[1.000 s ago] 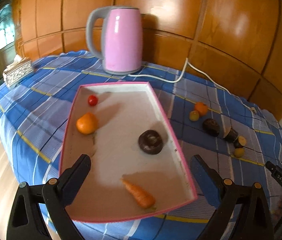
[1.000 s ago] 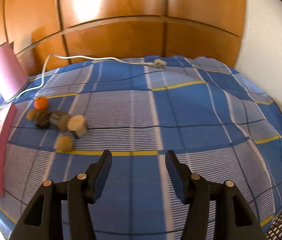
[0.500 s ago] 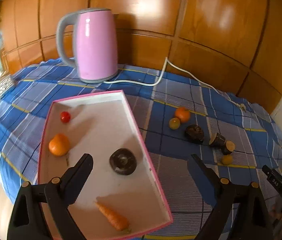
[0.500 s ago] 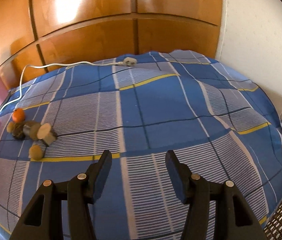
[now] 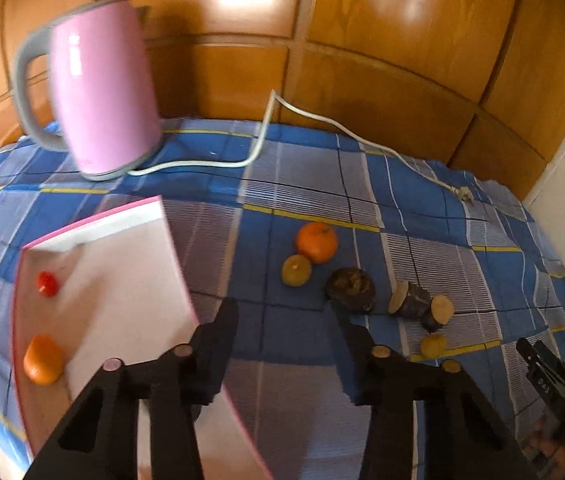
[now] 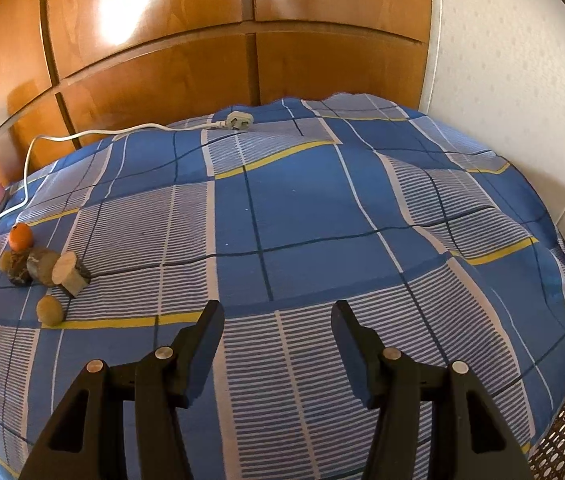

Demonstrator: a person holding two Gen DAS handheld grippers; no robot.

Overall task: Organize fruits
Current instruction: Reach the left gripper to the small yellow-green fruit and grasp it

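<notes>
A pink-rimmed tray [image 5: 102, 224] at the left holds a small red fruit [image 5: 47, 283] and an orange [image 5: 42, 359]. On the blue checked cloth to its right lie another orange [image 5: 316, 241], a small yellow-green fruit [image 5: 295, 270], a dark round fruit [image 5: 350, 289], two cut brown pieces [image 5: 422, 306] and a little yellow fruit [image 5: 433, 345]. My left gripper [image 5: 284, 312] hovers above the cloth just short of them, jaws closing, nothing between them. My right gripper [image 6: 276, 314] stands open over bare cloth, with the same fruit cluster [image 6: 42, 268] far to its left.
A pink kettle [image 5: 98, 92] stands at the back left, its white cord [image 5: 266, 128] trailing across the cloth to a plug [image 6: 236, 121]. Wooden panels close off the back and a white wall the right. Part of another black tool [image 5: 542, 376] shows at the right edge.
My left gripper has swung right, from over the tray to the loose fruit, and its jaws have narrowed a lot. The right gripper's view has shifted right; its jaws kept the same gap.
</notes>
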